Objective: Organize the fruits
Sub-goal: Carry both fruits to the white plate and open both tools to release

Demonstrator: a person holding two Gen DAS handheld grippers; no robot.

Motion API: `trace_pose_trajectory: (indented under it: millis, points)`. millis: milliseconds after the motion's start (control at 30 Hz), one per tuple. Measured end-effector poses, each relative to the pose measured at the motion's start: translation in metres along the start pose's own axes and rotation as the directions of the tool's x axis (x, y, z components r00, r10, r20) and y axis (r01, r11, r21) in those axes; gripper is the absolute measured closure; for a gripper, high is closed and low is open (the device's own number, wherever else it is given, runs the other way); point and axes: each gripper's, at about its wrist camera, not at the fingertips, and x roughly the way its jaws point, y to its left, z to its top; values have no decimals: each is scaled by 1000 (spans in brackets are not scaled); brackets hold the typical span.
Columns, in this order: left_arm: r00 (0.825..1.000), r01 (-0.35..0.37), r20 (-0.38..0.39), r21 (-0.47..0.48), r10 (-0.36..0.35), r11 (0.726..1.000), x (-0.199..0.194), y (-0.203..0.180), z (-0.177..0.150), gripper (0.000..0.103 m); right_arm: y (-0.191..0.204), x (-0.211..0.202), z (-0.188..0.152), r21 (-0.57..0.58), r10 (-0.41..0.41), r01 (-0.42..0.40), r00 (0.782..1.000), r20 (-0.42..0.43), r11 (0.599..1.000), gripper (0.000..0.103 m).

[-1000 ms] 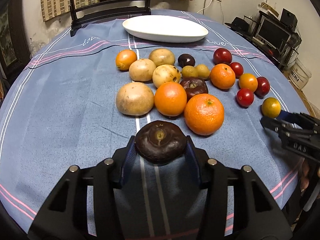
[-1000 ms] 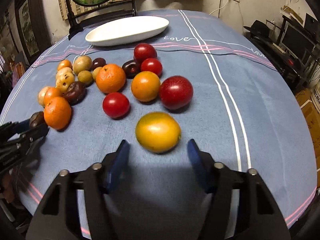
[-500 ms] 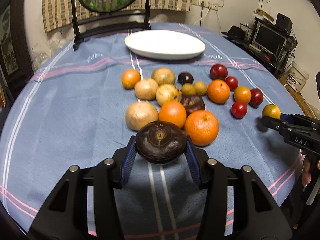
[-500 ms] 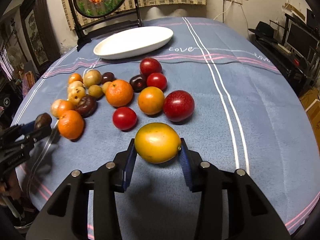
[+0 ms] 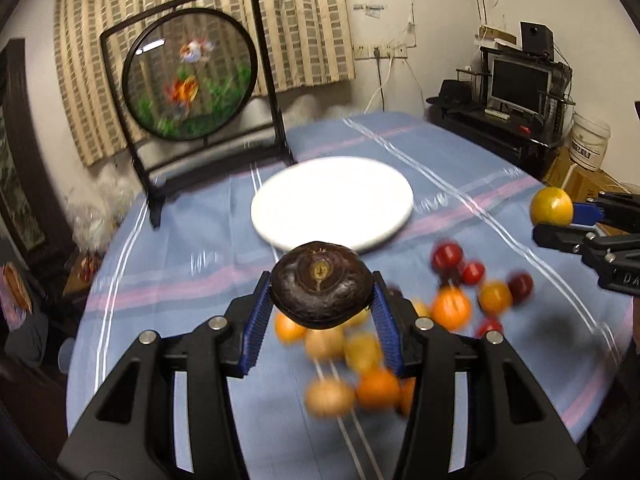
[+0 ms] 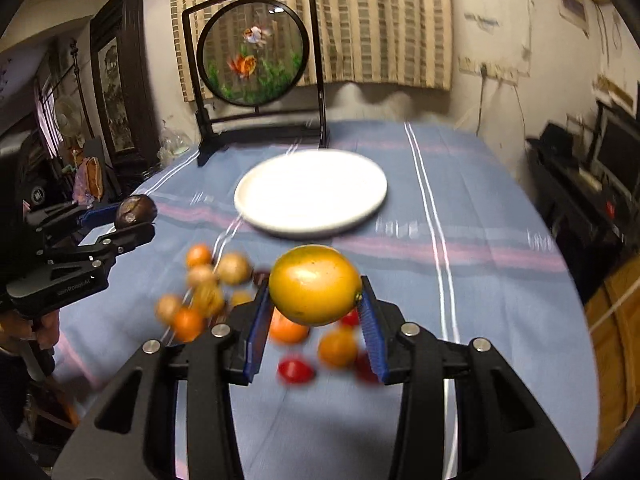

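My left gripper point(image 5: 320, 300) is shut on a dark brown wrinkled fruit point(image 5: 320, 290) and holds it in the air above the fruit pile. My right gripper point(image 6: 314, 300) is shut on a yellow-orange fruit point(image 6: 314, 285), also lifted off the cloth. A white plate point(image 5: 332, 202) lies empty ahead of both; it also shows in the right wrist view point(image 6: 310, 192). The other fruits point(image 5: 400, 344), orange, tan and red, lie blurred on the blue cloth below the grippers. In the right wrist view the left gripper point(image 6: 132, 220) is at the left edge.
A framed round goldfish screen point(image 5: 188, 80) stands on the table behind the plate. The round table has a blue striped cloth point(image 5: 160, 280). A desk with a monitor point(image 5: 520, 84) and a white bucket point(image 5: 590, 140) stand off to the right.
Both grippers have risen off the table with their fruits and tilted up toward the plate. The right gripper closed on the yellow-orange fruit about a second ago.
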Motion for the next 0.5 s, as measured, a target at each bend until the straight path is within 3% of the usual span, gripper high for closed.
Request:
trace_pose_trajectory:
  millis: [233,400,500]
  points:
    - [994,-29,-104,-67,22,997,114,33,62,54,-27,128,72,-24,-43,40,984,-175,999,61]
    - [976,-97,-204,-83,78,992,199,52,75,54,-46,210,98,-13,-23,20,955,-295,1000,61]
    - [969,-82,-240,-114,53,990,238,61,81,54,-51,242,110,8,-20,24,948,-318,1000,61]
